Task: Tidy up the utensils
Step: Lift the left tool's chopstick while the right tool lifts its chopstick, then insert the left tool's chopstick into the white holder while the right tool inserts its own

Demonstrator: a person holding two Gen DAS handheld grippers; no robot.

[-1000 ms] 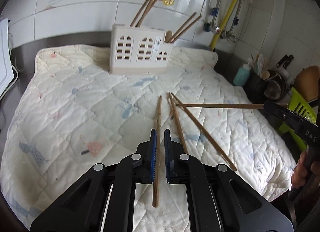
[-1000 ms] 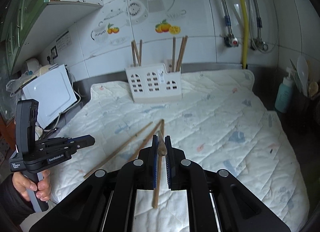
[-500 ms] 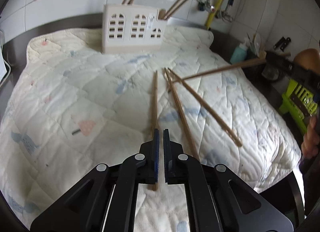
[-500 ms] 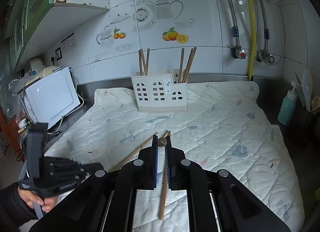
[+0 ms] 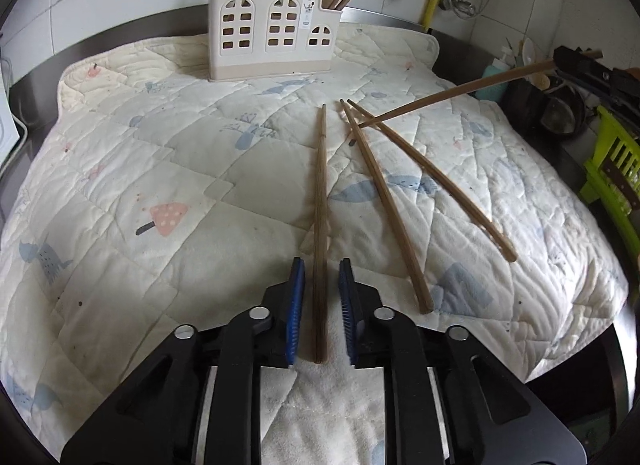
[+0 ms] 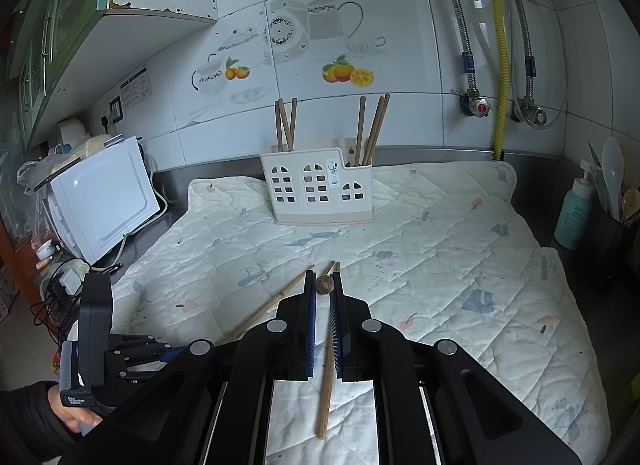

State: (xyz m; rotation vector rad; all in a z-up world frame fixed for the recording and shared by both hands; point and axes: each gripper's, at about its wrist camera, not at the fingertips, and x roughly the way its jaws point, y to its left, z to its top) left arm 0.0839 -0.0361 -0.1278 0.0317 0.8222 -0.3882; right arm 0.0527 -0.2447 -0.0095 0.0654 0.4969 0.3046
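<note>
A white utensil holder [image 5: 274, 31] with several chopsticks stands at the back of the quilted mat [image 5: 160, 153]; it also shows in the right wrist view [image 6: 318, 189]. Three wooden chopsticks lie on the mat. My left gripper [image 5: 322, 269] is open, its jaws either side of the left chopstick [image 5: 321, 201], which lies flat. My right gripper [image 6: 323, 279] is shut on a chopstick [image 6: 329, 357] and holds it above the mat; in the left wrist view that chopstick [image 5: 452, 95] slants up to the right.
A white microwave [image 6: 102, 201] stands left of the mat. A teal soap bottle [image 6: 574, 213] and a dark utensil pot [image 6: 612, 241] stand at the right. A green basket [image 5: 612, 169] sits off the right edge. Pipes [image 6: 498, 49] run down the tiled wall.
My left gripper has opened around the left chopstick, which lies on the mat. My right gripper has lifted its chopstick higher and tilted it.
</note>
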